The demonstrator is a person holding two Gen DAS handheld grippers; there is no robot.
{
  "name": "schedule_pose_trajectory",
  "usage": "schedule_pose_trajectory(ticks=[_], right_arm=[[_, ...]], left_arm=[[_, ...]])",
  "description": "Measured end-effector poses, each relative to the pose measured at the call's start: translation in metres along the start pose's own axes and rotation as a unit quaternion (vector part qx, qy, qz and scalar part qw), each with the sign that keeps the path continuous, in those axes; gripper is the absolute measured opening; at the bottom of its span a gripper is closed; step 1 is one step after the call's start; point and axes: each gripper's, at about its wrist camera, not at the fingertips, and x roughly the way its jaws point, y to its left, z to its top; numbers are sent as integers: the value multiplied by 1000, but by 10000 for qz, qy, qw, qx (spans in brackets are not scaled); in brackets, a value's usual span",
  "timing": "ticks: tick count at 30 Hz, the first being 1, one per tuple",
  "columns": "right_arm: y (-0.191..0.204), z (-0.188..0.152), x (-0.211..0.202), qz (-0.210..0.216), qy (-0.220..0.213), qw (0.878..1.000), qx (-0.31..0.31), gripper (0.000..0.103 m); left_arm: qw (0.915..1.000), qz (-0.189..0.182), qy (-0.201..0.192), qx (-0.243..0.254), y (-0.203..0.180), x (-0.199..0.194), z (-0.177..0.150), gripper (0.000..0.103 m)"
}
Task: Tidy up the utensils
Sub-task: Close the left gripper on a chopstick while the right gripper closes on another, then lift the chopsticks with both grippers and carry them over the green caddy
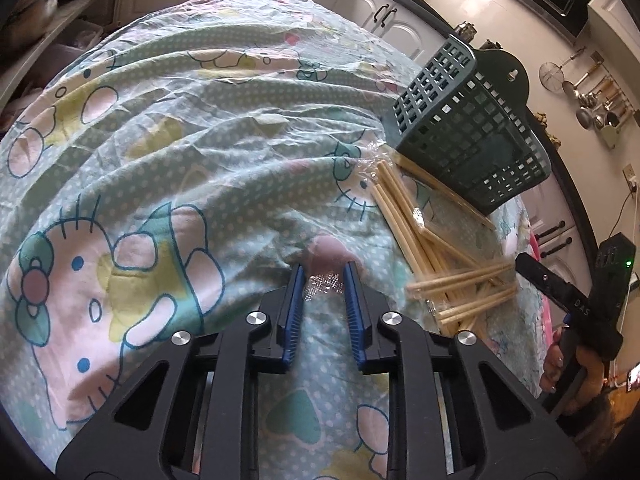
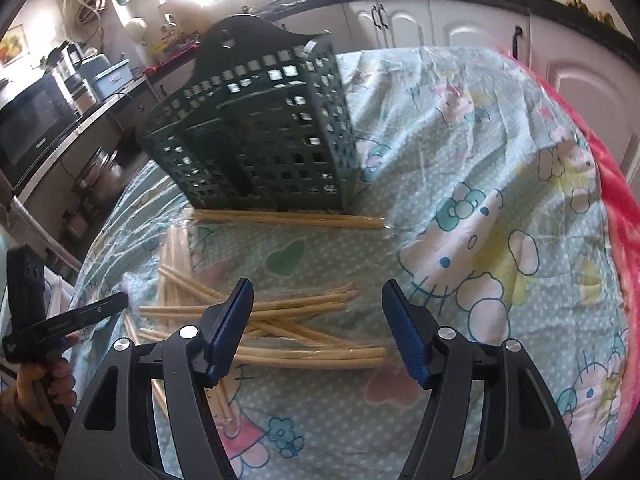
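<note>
A dark green lattice utensil basket stands on the cloth-covered table; it also shows in the right wrist view. Several pale wooden chopsticks, some in clear wrappers, lie scattered in front of it. My left gripper is partly closed over the cloth, left of the pile, with a bit of clear plastic between its jaws. My right gripper is open and empty, hovering just above the near chopsticks. The right gripper also shows at the right edge of the left wrist view.
The table wears a wrinkled teal cartoon-cat cloth under clear plastic. A red cloth hangs at its right edge. Kitchen counters and white cabinets surround the table. A microwave sits at left.
</note>
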Motion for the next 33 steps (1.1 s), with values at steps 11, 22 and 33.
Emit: schedule_pose_trajectory(ticks=[11,22,33], right_arm=[[-12,0,6,504,105,9984,218,7],[16,11,-46,444,-710,9963,-188,2],[59,28,-88,517,-1168,9892,-721,2]], left_arm=[[10000,3,-23,-21,4,2,4,4],[9997,-198,-149,34,4,-17,11,1],[9963,-358,-737,252,-8,-64,30,1]])
